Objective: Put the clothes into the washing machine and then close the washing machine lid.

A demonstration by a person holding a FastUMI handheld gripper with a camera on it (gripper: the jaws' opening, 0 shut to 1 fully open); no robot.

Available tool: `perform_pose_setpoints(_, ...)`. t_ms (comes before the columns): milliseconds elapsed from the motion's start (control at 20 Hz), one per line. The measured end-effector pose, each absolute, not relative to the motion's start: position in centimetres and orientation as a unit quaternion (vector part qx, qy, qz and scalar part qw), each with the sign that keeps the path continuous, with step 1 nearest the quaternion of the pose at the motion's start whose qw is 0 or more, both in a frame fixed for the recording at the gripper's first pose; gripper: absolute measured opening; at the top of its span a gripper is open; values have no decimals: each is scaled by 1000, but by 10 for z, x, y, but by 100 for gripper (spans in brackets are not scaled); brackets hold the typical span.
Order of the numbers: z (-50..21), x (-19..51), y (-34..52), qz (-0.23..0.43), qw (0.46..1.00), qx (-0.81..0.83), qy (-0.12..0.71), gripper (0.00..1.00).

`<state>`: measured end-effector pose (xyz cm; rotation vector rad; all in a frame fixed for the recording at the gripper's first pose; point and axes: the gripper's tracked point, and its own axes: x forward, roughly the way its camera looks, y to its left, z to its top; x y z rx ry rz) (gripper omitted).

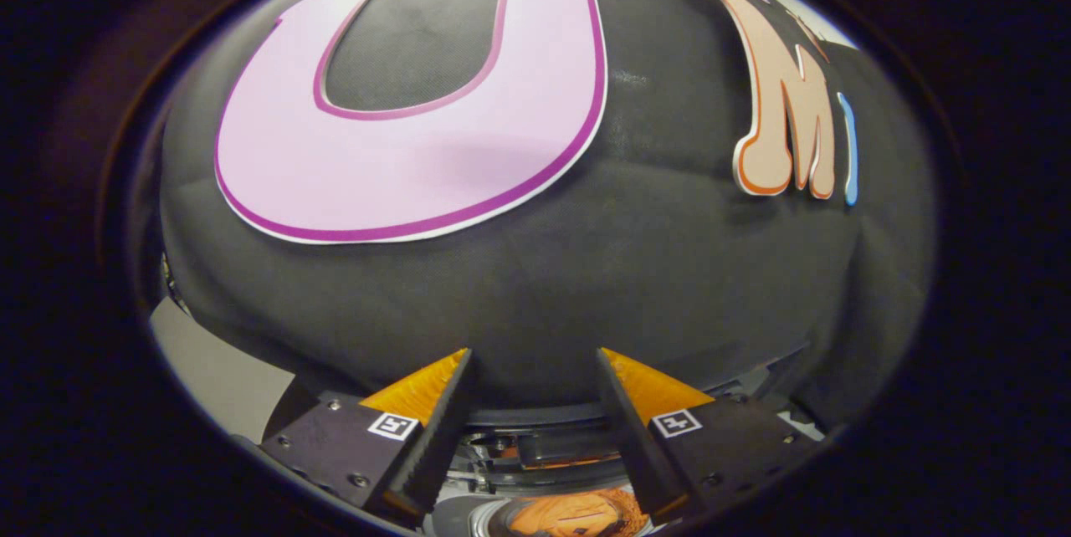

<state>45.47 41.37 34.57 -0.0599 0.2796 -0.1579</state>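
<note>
Clothes [577, 514] lie below level, parted, empty tongs [534, 370].

Claw [534, 370] at the bottom centre of the frame, fingers spread apart with nothing between them, aimed at the black cloth wall [636, 269]. Low between the fingers, at the bottom edge, orange clothes [577, 516] inside the round washing machine [535, 445] opening.
</note>
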Motion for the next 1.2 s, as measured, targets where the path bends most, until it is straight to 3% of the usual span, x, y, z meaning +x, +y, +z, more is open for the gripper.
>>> perform_pose_setpoints(650, 343, 416, 417, -72, 986, -34, 144, 84)
perform_pose_setpoints(1200, 291, 294, 424, -51, 987, 5, 151, 82)
